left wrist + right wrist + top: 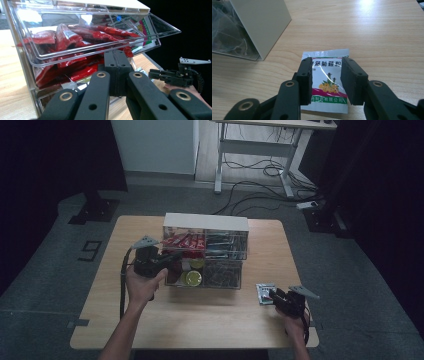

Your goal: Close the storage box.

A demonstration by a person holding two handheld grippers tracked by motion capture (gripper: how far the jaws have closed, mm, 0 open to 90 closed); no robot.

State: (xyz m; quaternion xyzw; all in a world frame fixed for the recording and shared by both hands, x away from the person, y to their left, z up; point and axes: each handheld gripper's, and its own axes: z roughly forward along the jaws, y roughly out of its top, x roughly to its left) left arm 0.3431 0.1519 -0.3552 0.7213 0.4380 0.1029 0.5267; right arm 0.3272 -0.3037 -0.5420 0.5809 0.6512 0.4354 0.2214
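With the left gripper (116, 75), jaws pressed together, holding the upper-left drawer (100, 42) open, the right gripper (326, 80) straddled the sachet (325, 80) near the table's right edge, jaws spread; closing should come next.

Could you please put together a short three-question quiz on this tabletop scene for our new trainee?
1. True or false: the left gripper is shut at the tilted-out drawer of red packets.
2. What lies between the right gripper's jaws?
3. Is that item lifted or flat on the table?

Key: 1. True. 2. A sachet with a flower picture. 3. Flat, jaws not yet pressing it.
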